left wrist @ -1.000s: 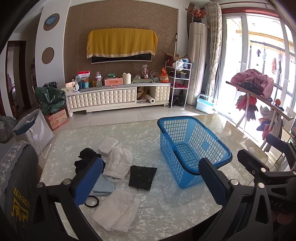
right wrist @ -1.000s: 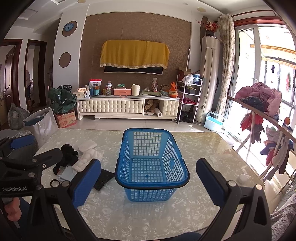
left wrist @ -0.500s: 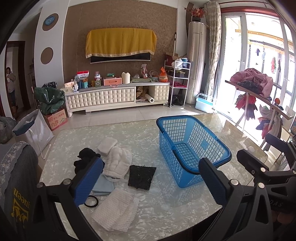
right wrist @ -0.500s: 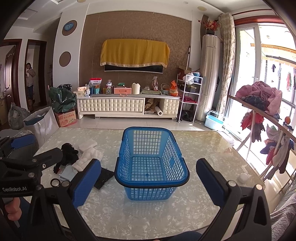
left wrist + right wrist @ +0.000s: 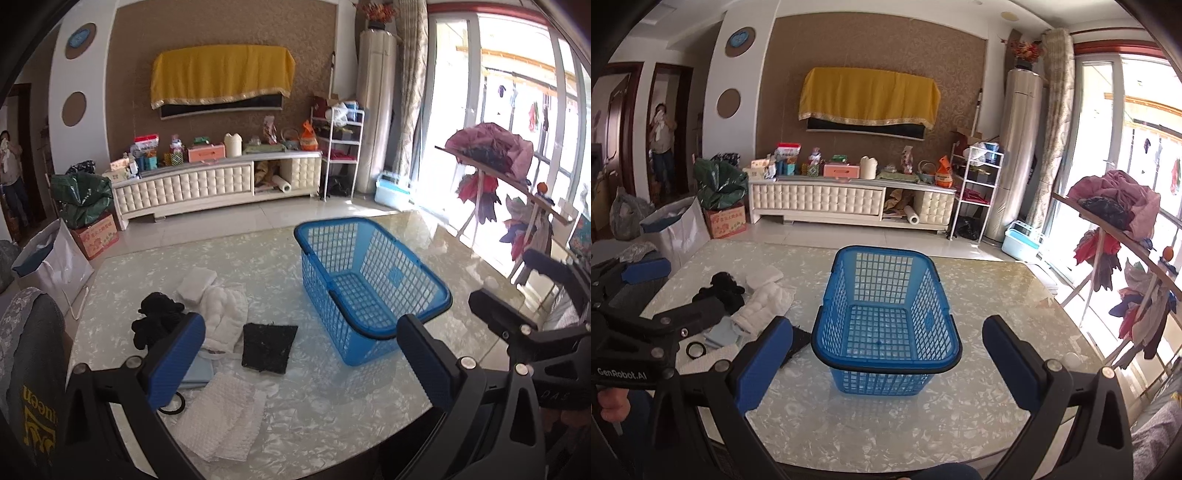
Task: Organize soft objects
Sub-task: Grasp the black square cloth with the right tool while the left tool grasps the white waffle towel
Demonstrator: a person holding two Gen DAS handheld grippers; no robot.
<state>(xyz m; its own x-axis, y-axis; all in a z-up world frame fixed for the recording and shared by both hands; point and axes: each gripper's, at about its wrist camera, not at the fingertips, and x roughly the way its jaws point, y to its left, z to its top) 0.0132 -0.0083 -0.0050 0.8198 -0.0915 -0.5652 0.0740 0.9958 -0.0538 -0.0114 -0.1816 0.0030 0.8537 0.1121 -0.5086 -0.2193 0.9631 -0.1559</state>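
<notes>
The glossy marble-patterned table [image 5: 332, 424] carries everything. On its right half stands the blue plastic lattice basket [image 5: 373, 284], upright and holding nothing; the mesh floor shows bare in both views. To the left, well apart from the basket, the soft things lie in a loose cluster: a white waffle-weave cloth [image 5: 221, 417] nearest, a white quilted padded piece [image 5: 225, 314] behind it, a flat black square cloth [image 5: 267, 347] nearest the basket, a pale blue folded cloth [image 5: 199, 371], a crumpled black fabric lump [image 5: 157, 321], a small white folded pad [image 5: 195, 282] farthest, and a thin black ring [image 5: 173, 402] at the near left.

The left gripper [image 5: 299, 365] is spread wide with nothing in it, hanging above the near edge of the cluster. The right gripper [image 5: 886, 365] is likewise released and bare, framing the basket.

Judging by this, the first pickup is in hand. It would go best to lower the left claw onto one piece only, pinching a raised fold rather than flat cloth, so neighbours are not dragged along.
</notes>
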